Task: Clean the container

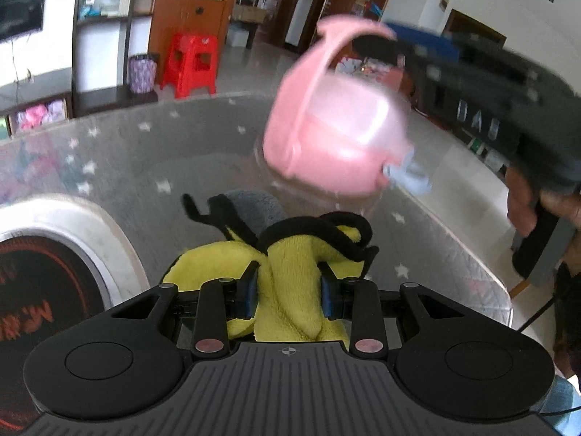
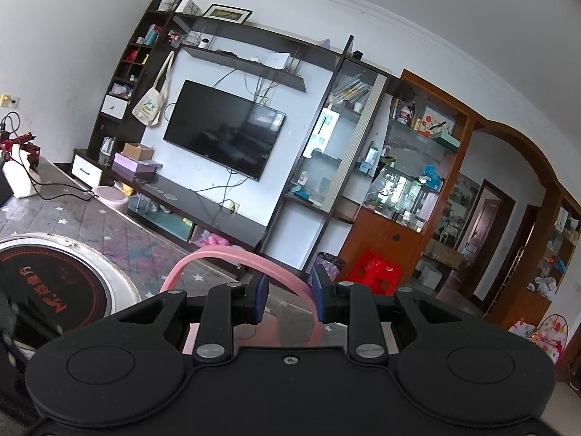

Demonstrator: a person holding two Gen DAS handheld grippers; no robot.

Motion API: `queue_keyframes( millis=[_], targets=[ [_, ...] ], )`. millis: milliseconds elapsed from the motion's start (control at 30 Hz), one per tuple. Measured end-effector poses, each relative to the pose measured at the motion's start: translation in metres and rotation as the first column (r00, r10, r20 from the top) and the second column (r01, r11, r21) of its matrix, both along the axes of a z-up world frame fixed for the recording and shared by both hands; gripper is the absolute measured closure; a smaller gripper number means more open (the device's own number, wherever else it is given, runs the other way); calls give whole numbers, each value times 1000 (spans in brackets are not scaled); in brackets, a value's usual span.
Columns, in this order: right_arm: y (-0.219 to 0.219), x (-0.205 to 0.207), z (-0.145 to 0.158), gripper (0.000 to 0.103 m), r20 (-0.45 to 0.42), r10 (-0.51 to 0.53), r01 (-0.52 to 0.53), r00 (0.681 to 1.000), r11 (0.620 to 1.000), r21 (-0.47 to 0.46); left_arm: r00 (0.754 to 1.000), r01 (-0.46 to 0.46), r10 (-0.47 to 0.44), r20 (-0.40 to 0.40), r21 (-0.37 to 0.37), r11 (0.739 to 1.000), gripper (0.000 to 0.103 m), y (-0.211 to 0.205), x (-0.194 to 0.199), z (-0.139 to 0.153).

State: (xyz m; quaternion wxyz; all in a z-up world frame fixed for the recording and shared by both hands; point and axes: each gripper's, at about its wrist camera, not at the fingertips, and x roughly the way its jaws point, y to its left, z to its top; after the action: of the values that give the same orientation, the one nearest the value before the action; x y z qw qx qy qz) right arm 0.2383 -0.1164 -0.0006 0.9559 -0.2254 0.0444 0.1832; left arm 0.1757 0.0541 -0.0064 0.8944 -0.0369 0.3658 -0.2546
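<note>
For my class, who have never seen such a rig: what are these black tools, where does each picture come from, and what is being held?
No robot here: a person holds a two-finger gripper in each hand, each with a camera looking along its fingers. The left camera shows the left gripper shut on a yellow cloth, with the right gripper lifting a pink container by its handle. The right camera shows that handle between its fingers. Below is a star-patterned table with a round cooker.

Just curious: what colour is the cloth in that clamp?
Yellow with black edging, clearest in the left wrist view.
</note>
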Motion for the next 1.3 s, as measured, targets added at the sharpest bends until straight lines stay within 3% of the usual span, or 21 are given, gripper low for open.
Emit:
queue_keyframes(
  millis=[233, 733, 1300],
  targets=[
    [3, 1, 9, 75, -3, 1, -1, 1000, 1000, 1, 998, 22, -24, 50, 29, 999, 71, 0, 8, 23],
    [-6, 2, -1, 75, -11, 26, -26, 1000, 1000, 10, 998, 28, -28, 52, -12, 1000, 71, -9, 6, 11],
    [-9, 7, 15, 75, -5, 35, -35, 999, 999, -2, 998, 30, -28, 56, -33, 999, 70, -22, 8, 3]
  ],
)
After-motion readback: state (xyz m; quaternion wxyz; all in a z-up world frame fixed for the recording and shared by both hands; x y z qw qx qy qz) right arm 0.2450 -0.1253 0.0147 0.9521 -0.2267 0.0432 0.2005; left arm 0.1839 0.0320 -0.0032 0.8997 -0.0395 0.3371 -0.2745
